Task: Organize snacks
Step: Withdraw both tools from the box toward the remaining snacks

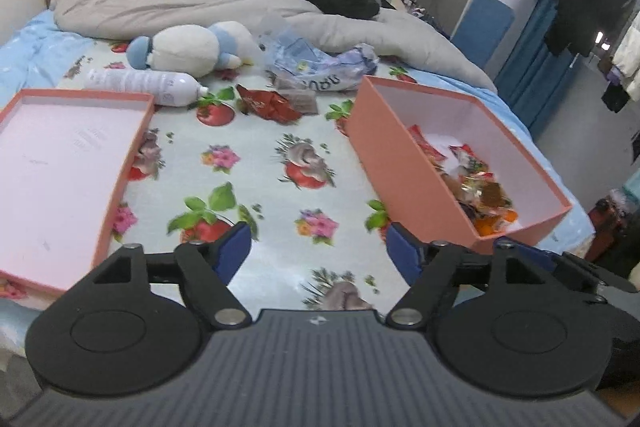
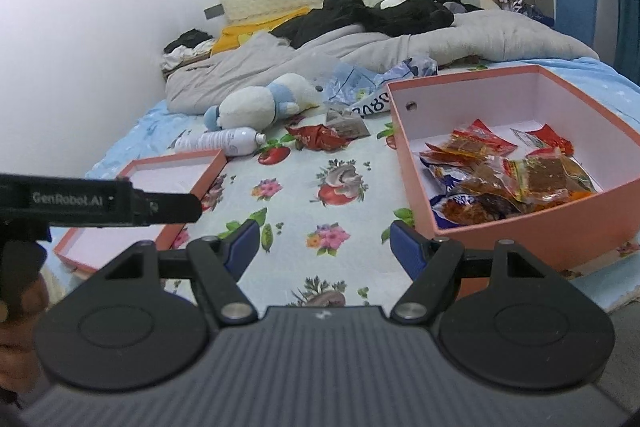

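A pink box [image 1: 392, 163] [image 2: 408, 151] stands on the bed at the right and holds several snack packets [image 1: 476, 187] [image 2: 500, 175]. Its empty lid [image 1: 60, 163] [image 2: 176, 171] lies at the left. A red snack packet [image 1: 266, 103] [image 2: 318, 137] and a brown packet [image 1: 300, 101] [image 2: 346, 125] lie loose on the sheet farther back. My left gripper [image 1: 319, 251] is open and empty above the sheet between lid and box. My right gripper [image 2: 324, 247] is open and empty beside the box's near left corner.
A white bottle [image 1: 148, 87] [image 2: 224, 143], a plush toy [image 1: 188, 47] [image 2: 256, 107] and a crumpled plastic bag [image 1: 316, 63] [image 2: 360, 83] lie behind the packets. A grey duvet [image 1: 200, 3] with dark clothes covers the far bed. The left gripper's body [image 2: 100, 203] shows at left.
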`<state>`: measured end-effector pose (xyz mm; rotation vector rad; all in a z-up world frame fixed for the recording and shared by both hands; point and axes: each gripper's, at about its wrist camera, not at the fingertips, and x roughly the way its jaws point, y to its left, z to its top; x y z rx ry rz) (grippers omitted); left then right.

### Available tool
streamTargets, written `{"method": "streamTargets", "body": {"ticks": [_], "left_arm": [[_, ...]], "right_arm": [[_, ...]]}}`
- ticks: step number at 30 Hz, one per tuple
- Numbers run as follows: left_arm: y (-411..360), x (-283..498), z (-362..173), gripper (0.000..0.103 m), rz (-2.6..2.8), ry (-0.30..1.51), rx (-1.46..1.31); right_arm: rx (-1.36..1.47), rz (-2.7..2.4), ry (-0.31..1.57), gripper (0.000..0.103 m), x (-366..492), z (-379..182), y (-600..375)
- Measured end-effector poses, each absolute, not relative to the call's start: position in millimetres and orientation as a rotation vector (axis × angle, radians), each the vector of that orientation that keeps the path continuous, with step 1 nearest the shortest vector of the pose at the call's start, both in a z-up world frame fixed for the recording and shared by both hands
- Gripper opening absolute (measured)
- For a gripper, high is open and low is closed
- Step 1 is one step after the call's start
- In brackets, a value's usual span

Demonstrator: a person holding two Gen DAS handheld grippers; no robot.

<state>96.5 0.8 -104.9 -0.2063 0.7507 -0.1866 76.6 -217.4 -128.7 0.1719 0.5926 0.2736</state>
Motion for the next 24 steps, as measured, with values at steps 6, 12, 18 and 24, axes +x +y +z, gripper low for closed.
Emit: {"method": "streamTargets", "body": {"ticks": [6,12,18,24], "left_arm": [[17,131,-117,0.083,-0.16,0.735,-0.213],[42,177,-120,0.083,-0.061,0.691,-0.262],[71,246,-123,0.083,-0.042,0.704,-0.343],[72,322,-146,0.083,-0.093,0.78,-0.344]], "right_arm": [[0.135,0.266,0.585,0.073,96,-142,-189],[0.128,0.28,0.567,0.073,131,-149,-164],[0.129,0.299,0.552,0.073,181,-161,-143],[0.117,0.254,0.544,0.073,237,-180,-136]]}}
